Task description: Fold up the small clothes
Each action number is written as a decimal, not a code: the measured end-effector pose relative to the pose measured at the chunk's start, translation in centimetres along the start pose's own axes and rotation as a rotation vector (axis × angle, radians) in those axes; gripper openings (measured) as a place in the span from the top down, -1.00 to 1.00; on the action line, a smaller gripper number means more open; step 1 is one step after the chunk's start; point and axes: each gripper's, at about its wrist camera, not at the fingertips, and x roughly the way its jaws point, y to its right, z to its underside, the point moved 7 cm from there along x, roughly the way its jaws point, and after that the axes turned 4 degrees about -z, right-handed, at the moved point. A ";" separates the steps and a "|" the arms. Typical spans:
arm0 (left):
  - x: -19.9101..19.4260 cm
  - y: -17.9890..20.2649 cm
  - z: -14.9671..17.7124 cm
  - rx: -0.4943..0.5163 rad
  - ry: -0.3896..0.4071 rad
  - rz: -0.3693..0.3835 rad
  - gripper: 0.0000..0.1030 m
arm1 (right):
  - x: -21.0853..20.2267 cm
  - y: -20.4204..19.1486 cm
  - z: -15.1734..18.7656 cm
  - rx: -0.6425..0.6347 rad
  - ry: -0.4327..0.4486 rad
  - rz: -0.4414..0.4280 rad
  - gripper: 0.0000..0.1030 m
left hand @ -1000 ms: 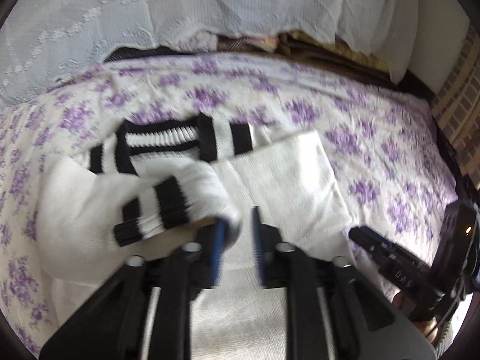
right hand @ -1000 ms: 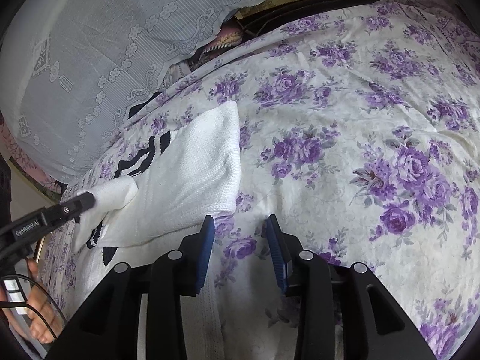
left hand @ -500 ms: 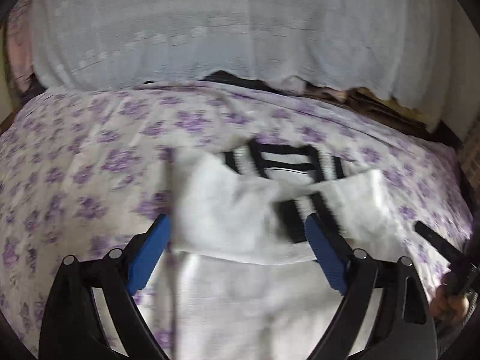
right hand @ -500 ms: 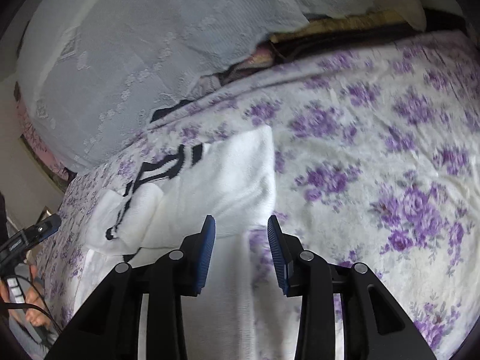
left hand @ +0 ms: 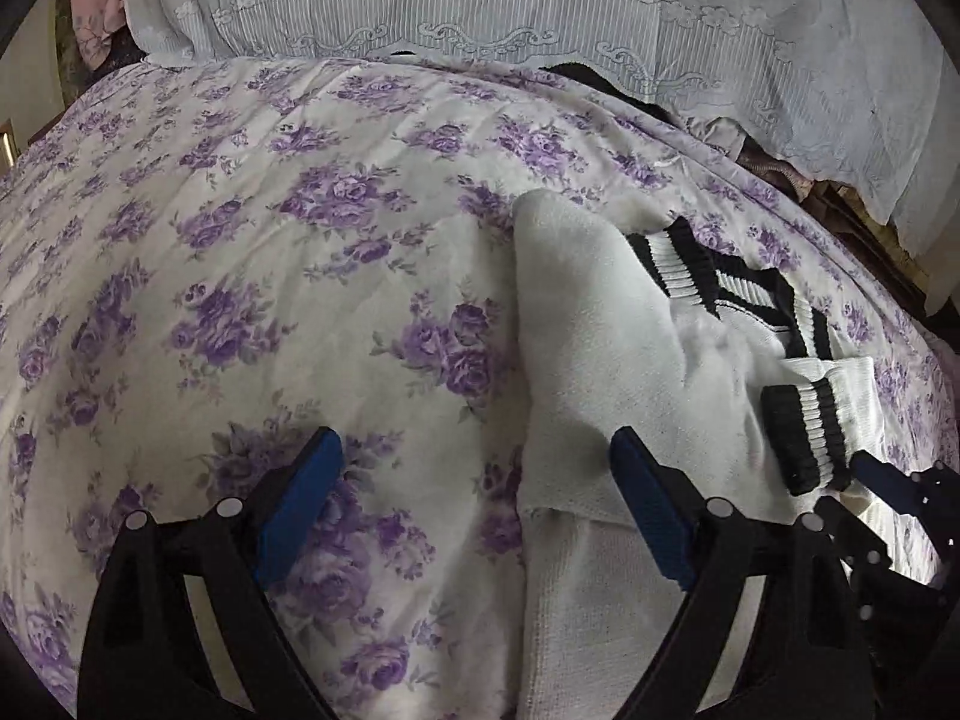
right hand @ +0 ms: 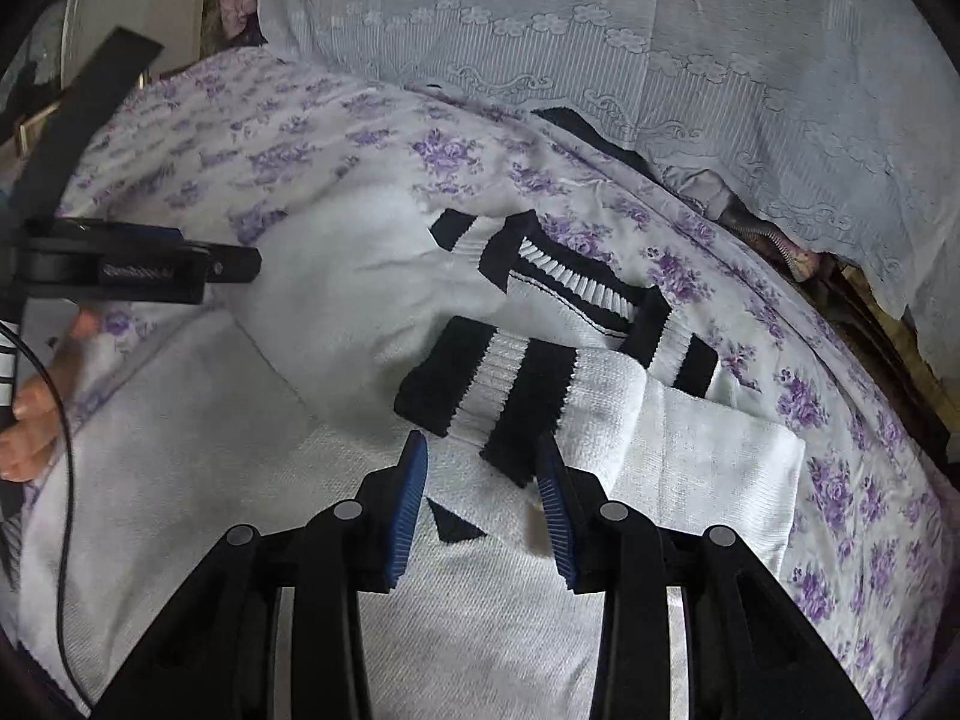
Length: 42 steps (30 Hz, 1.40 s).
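A white knitted sweater with black-striped ribbed cuffs (right hand: 420, 324) lies on the purple-flowered bedspread (left hand: 252, 276), both sleeves folded inward. The left tool (left hand: 474, 504) gapes wide and empty; the right tool (right hand: 480, 498), part-open, grips nothing. Likely next: folding the hem upward.

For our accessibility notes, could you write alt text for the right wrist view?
The right gripper hovers open over a white sweater, its striped cuff folded inward, on a floral bedspread.
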 end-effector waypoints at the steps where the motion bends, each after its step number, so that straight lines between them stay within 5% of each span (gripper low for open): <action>1: 0.3 -0.2 0.0 -0.011 -0.009 0.006 -0.70 | 0.4 0.3 0.0 0.004 -0.003 0.010 0.29; 3: 0.5 -0.4 0.1 -0.024 -0.018 0.019 -0.70 | 0.8 0.7 0.0 0.023 -0.003 0.004 0.37; 6: 0.6 -0.3 0.2 -0.010 -0.016 0.006 -0.71 | -0.1 2.2 0.0 0.074 0.038 0.008 1.00; 11: 0.3 -0.2 0.3 -0.006 -0.011 -0.005 -0.71 | -3.8 9.5 0.4 0.303 0.150 0.030 1.00; 15: 0.6 -0.4 0.2 -0.030 -0.016 -0.010 -0.72 | -3.7 12.5 2.1 0.466 0.146 -0.171 0.92; 17: 0.8 -0.3 0.3 -0.027 -0.013 -0.025 -0.74 | -3.3 9.9 2.1 0.350 0.119 -0.175 0.82; 18: 0.8 -0.2 0.4 -0.017 -0.009 -0.037 -0.75 | -3.1 8.1 2.0 0.270 0.110 -0.158 0.43; 20: 0.9 0.0 0.5 0.005 -0.004 -0.055 -0.75 | -2.7 4.9 1.6 0.152 0.111 -0.130 0.10; 28: 1.1 0.3 0.5 0.027 -0.008 -0.056 -0.82 | 2.3 0.8 -0.5 0.048 0.024 -0.058 0.12; 29: 1.1 0.3 0.5 0.031 -0.009 -0.058 -0.83 | 2.1 1.0 -0.6 0.053 0.032 -0.043 0.47; 30: 1.1 0.3 0.5 0.034 -0.009 -0.059 -0.83 | 1.5 1.6 -0.6 0.076 0.047 -0.027 0.71; 35: 0.6 0.1 0.4 0.019 -0.014 -0.051 -0.82 | -2.2 8.7 0.6 0.320 0.164 -0.012 0.78; 39: 0.1 0.2 -0.3 -0.002 -0.012 -0.037 -0.82 | -3.4 15.8 3.4 0.586 0.209 -0.117 0.79; 42: 1.6 0.8 0.1 0.037 -0.054 -0.094 -0.84 | -2.5 18.1 5.5 0.703 0.209 -0.194 0.79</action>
